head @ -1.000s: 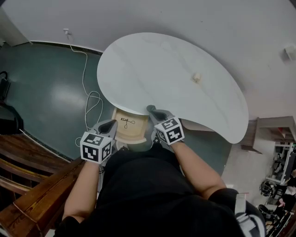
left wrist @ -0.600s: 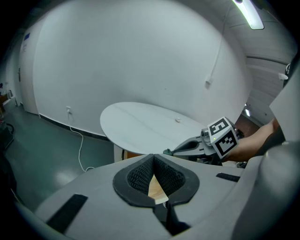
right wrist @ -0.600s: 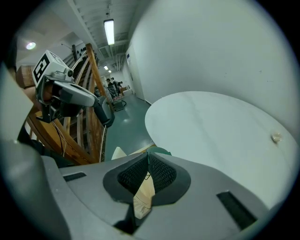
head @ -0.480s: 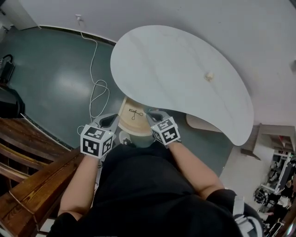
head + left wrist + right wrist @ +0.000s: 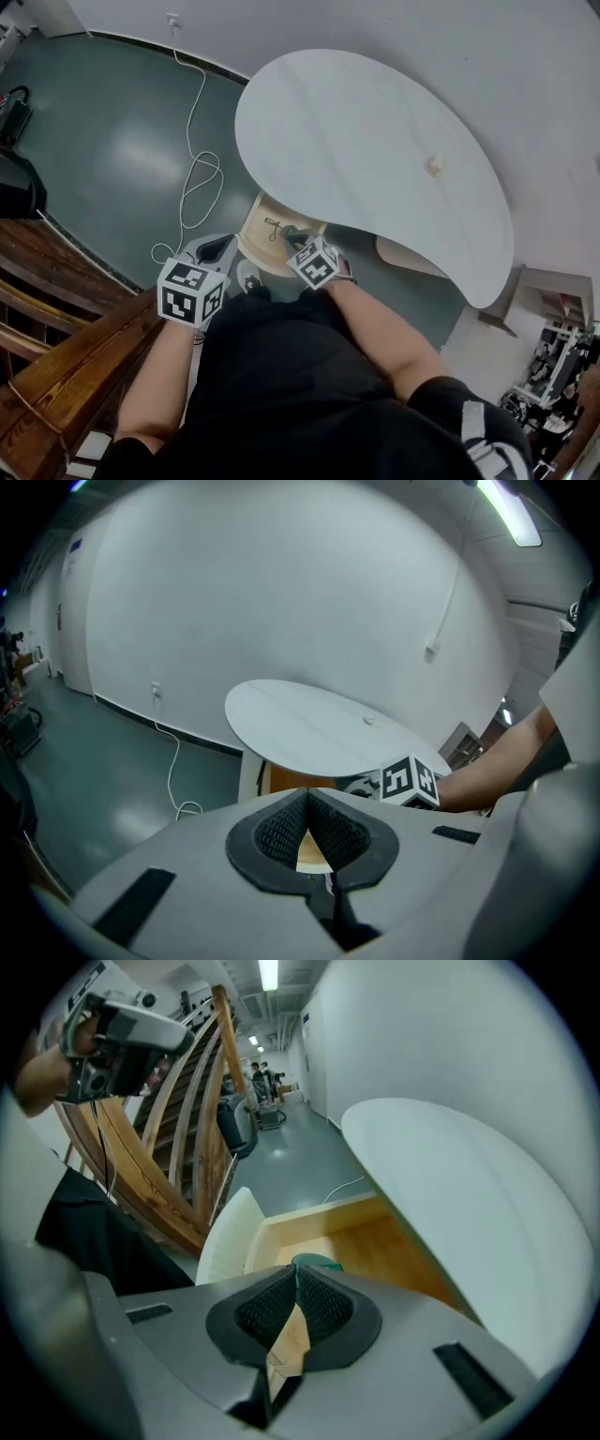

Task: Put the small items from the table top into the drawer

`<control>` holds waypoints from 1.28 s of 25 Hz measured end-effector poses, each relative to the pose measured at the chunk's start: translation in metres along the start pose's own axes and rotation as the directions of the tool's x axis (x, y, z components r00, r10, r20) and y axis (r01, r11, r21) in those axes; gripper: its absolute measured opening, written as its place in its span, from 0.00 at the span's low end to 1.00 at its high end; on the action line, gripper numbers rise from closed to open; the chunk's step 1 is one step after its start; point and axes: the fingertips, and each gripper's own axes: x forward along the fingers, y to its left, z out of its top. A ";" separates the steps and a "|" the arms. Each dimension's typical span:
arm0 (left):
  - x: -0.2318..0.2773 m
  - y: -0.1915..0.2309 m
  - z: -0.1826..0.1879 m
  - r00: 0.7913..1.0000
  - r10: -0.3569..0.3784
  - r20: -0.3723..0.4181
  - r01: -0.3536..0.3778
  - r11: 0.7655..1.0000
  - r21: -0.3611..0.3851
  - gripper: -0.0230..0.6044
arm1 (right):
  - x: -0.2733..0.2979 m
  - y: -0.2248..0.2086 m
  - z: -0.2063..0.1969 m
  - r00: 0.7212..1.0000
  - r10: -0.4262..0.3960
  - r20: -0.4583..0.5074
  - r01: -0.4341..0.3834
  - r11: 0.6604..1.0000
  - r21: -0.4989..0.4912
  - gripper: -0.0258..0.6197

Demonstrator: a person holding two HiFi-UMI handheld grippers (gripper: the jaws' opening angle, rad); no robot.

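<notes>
The right gripper, jaws pinched nearly together on a small green item, hangs over the open drawer below the near edge of the bench. It should let go only once low inside the smooth pale-wood box. The left gripper is closed and empty. A cream lump sits toward the far right edge of the matte white, bean-shaped bench.

Readable text: none.
Left cube and right cube carry only black-and-white square marker patterns.

The tabletop overhangs the open drawer, whose front part seems reachable from above.
</notes>
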 end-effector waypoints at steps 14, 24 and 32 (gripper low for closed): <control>-0.012 0.026 -0.024 0.996 0.080 -0.036 -0.084 0.992 -0.097 0.06 | 0.084 0.000 -0.046 0.963 0.040 -0.267 -0.131 0.933 -0.334 0.07; -0.023 0.033 -0.044 0.991 0.113 -0.064 -0.122 0.980 -0.157 0.06 | 0.121 0.009 -0.054 0.947 0.069 -0.314 -0.210 0.872 -0.443 0.07; -0.021 0.033 -0.042 0.992 0.109 -0.065 -0.118 0.981 -0.156 0.06 | 0.129 0.012 -0.055 0.941 0.055 -0.334 -0.216 0.857 -0.467 0.09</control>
